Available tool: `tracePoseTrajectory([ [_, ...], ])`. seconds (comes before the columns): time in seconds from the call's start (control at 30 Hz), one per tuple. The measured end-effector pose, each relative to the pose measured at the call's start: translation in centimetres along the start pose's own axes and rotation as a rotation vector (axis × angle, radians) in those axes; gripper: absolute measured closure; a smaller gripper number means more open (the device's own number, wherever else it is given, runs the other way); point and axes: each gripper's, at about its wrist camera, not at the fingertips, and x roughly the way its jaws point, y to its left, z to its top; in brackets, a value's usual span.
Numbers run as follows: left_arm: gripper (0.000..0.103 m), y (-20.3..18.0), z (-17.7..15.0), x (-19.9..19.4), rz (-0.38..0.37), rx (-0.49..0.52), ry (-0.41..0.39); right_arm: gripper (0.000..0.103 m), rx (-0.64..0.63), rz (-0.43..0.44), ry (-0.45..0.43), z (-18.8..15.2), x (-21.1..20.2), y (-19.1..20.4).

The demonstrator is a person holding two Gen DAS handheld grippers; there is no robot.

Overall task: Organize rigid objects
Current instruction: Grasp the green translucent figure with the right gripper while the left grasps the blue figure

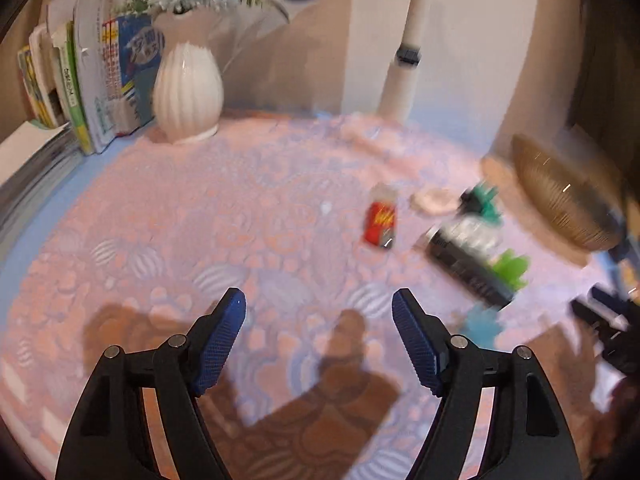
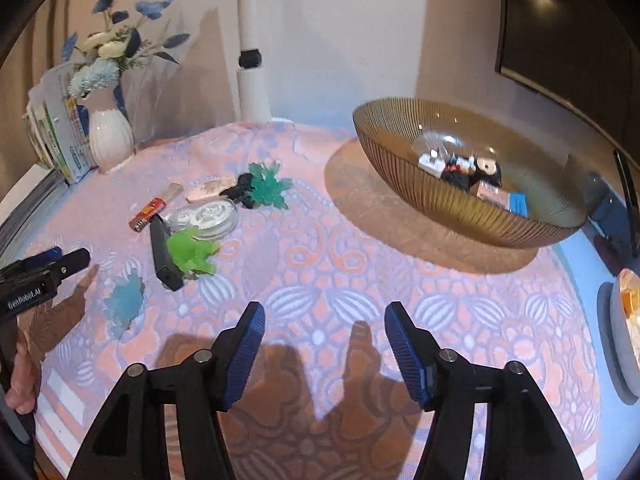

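Loose items sit clustered on the desk (image 2: 360, 264), left of the bowl (image 2: 472, 200): red battery (image 2: 147, 214), black bar (image 2: 162, 254) with a light-green toy (image 2: 192, 254) lying on it, clear round dish (image 2: 208, 216) touching the bar's far end, dark-green toy (image 2: 268, 186) beside a small black piece (image 2: 240, 190), pink flat case (image 2: 210, 193), blue toy (image 2: 126, 300) nearest, apart from the rest. Bowl is amber ribbed glass and holds several small things — too jumbled to name. Right gripper (image 2: 324, 344) hangs over bare cloth, fingers spread wide, holding nothing. Left gripper (image 1: 320, 336) likewise — fingers apart, empty, above the cloth well short of the battery (image 1: 380, 222); left view is motion-blurred. White vase (image 2: 110, 138) with flowers and a stack of books (image 2: 56, 136) stand at the far-left edge.
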Motion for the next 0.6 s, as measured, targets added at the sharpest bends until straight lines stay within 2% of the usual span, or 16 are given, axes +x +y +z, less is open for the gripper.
tracePoseTrajectory([
  [0.03,0.028,0.0,0.1,0.0,-0.014,0.004,-0.006,0.022,0.005,-0.009,0.011,0.0,0.1,-0.1],
  [0.1,0.028,-0.2,-0.1,0.3,-0.039,0.021,0.013,0.022,0.016,-0.021,0.019,0.1,0.4,-0.4],
  [0.23,0.028,-1.3,-0.7,-0.4,-0.049,0.069,-0.001,0.022,0.011,-0.056,0.045,0.1,0.8,-0.4],
  [0.4,0.028,-1.5,-0.9,-0.7,0.01,0.079,-0.01,0.022,0.008,-0.058,0.068,0.2,1.3,-0.5],
  [0.6,0.028,-1.4,-0.9,-0.4,0.001,0.081,0.003,0.023,-0.007,-0.033,0.03,0.3,0.6,0.0],
])
